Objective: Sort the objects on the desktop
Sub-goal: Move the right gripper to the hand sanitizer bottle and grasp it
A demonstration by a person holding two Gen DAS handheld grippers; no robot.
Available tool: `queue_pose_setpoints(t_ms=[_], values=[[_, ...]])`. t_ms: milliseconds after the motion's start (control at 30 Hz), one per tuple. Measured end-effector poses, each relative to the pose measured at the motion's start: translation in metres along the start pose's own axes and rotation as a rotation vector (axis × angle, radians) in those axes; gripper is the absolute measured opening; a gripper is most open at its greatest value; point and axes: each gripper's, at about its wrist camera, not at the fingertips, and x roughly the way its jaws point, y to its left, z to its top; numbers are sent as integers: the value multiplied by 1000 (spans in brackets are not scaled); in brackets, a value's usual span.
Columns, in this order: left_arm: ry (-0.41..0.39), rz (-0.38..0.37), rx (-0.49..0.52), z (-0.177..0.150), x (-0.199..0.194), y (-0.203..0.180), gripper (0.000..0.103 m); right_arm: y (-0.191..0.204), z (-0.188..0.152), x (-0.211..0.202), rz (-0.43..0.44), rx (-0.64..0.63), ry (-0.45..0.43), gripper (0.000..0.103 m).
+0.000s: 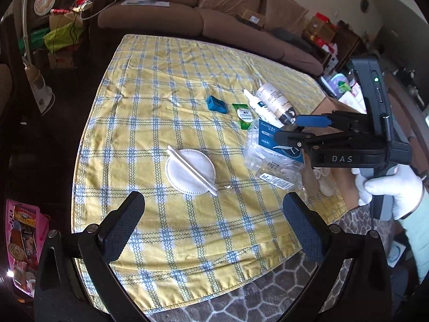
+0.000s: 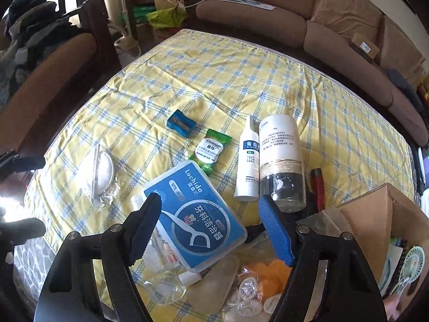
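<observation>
On the yellow checked tablecloth (image 1: pixel 166 86) lie a white round mask (image 1: pixel 190 171), a blue sharpener (image 1: pixel 215 104), a green Centrum packet (image 1: pixel 244 115), a small white bottle (image 2: pixel 248 161) and a larger white bottle (image 2: pixel 281 158). A clear box of dental floss picks with a blue label (image 2: pixel 198 217) lies between the jaws of my right gripper (image 2: pixel 211 228), which is open and not touching it; the box also shows in the left wrist view (image 1: pixel 273 150). My left gripper (image 1: pixel 214 225) is open and empty above the cloth's near edge, in front of the mask.
A cardboard box (image 2: pixel 380 220) with a small fan (image 2: pixel 413 265) stands at the right. Loose plastic wrappers and an orange item (image 2: pixel 270 273) lie near the right gripper. A brown sofa (image 1: pixel 214 8) runs behind the table. A pink basket (image 1: pixel 24 244) sits on the floor at left.
</observation>
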Motion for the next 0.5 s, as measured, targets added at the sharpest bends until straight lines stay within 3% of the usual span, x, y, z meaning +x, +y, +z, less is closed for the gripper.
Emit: queue_pose_setpoints(t_ms=[167,333,500], values=[[14,2,35,-3,3,-14,103,3,-20,-29,141,79,-102,61],[12,-63,-15,-3,0,-10,103,20,-50,-22,155,72,-82,50],[19,-74,-93,-6,0,5,103,26,-53,-23,192,123,-127,41]])
